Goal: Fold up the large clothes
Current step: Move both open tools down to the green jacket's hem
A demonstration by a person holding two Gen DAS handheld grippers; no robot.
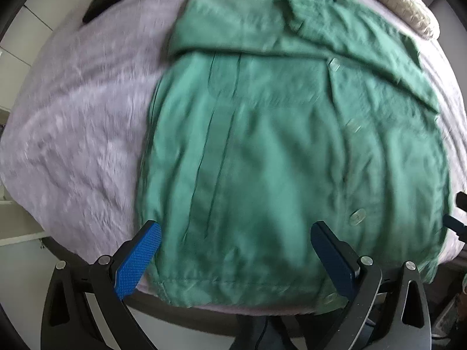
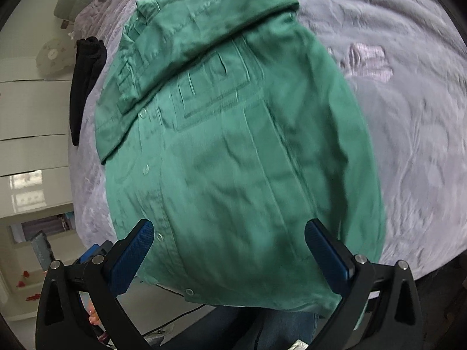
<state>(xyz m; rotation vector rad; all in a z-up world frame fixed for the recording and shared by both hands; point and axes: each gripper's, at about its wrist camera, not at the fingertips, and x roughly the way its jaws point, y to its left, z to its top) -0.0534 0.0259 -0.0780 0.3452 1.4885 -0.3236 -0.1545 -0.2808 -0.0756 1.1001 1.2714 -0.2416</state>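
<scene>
Left wrist view: left tongs (image 1: 236, 255) spread over shirt (image 1: 262, 145) hem at 6 o'clock; right tongs (image 2: 229, 250) likewise spread. Risk: uneven pinches could skew the fold or undo the sleeve (image 1: 335, 29).

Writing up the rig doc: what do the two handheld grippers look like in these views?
Both match: the left gripper and right gripper each have black, cut-out triangular arms joined by silver round bolts, ending in flat fingers with blue knurled pads. A dark cable trails below the right one. The person wears blue jeans.
</scene>
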